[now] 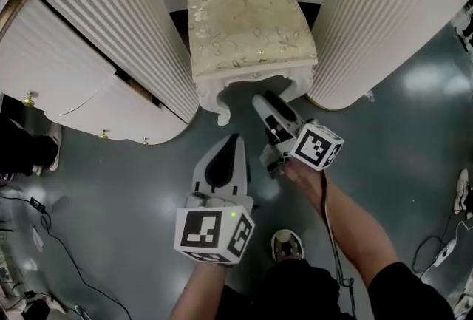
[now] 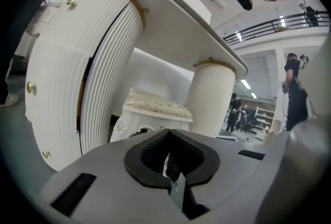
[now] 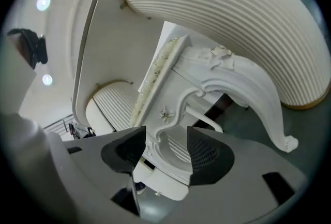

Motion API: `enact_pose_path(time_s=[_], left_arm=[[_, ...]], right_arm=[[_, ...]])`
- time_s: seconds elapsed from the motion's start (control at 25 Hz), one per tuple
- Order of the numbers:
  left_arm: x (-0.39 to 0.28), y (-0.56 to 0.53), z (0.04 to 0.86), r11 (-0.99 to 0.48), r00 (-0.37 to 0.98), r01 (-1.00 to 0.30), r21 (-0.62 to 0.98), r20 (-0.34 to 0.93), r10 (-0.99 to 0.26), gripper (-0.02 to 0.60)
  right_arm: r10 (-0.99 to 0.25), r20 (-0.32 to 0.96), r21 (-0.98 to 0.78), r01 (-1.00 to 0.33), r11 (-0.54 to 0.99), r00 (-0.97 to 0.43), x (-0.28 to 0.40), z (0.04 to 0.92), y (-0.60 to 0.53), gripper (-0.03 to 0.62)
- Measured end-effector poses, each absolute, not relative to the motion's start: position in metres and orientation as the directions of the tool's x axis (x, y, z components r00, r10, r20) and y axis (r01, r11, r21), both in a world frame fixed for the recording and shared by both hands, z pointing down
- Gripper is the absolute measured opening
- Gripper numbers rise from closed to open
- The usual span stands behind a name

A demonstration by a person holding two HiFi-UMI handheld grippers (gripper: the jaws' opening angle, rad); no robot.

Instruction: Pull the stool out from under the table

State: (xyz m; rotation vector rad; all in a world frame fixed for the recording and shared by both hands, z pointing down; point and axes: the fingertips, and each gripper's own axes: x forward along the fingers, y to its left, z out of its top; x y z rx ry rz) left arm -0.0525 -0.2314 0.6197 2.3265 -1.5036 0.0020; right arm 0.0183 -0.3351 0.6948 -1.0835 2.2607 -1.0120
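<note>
Sitting between two ribbed pedestals, the stool is partly tucked under the white surface, its cream cushioned seat facing the person and its carved front legs on the grey floor. The left pedestal stands close against the stool's left front leg, and the right pedestal crowds the other side, so the stool has only a narrow lane between them. The right tongs reach in low to the stool's front edge with jaws spread wide; the right gripper view shows the carved white apron between the pads, with gaps on both sides. The left tongs hang back over the floor, just short of the left front leg, closed with nothing between them. A shoe is planted behind the tongs, black cables trail over the floor at the left, and people stand far off in the hall.
</note>
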Motion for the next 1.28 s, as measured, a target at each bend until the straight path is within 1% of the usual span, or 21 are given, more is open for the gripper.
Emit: enact_pose_path(time_s=[0.2,0.36,0.44,0.52,0.68,0.92,1.28], left_arm=[[-0.06,-0.233,0.635,-0.372,0.433,-0.874,0.312,0.154,-0.888,0.006],[-0.071,-0.226,0.635,-0.386,0.441,-0.866,0.318,0.12,-0.889,0.006],[-0.072,-0.224,0.636,-0.397,0.45,-0.861,0.317,0.113,-0.886,0.006],[-0.069,-0.223,0.636,-0.41,0.459,-0.86,0.304,0.109,-0.881,0.006],[-0.069,-0.222,0.642,-0.411,0.46,-0.861,0.301,0.111,-0.881,0.006],[-0.066,-0.22,0.641,-0.408,0.45,-0.868,0.282,0.105,-0.887,0.006],[-0.071,-0.216,0.639,-0.394,0.431,-0.881,0.263,0.1,-0.897,0.006]], right_arm=[[-0.784,-0.211,-0.747,-0.42,0.514,-0.584,0.02,0.695,-0.362,0.212],[-0.711,-0.365,-0.697,-0.329,0.637,-0.601,0.016,0.683,-0.37,0.216],[-0.692,-0.397,-0.67,-0.325,0.667,-0.602,0.016,0.685,-0.374,0.218],[-0.691,-0.406,-0.656,-0.336,0.676,-0.598,0.018,0.685,-0.379,0.227],[-0.679,-0.417,-0.643,-0.331,0.69,-0.604,0.014,0.677,-0.381,0.216],[-0.686,-0.382,-0.637,-0.361,0.681,-0.619,0.013,0.677,-0.379,0.212],[-0.717,-0.346,-0.666,-0.38,0.642,-0.605,0.015,0.681,-0.38,0.212]])
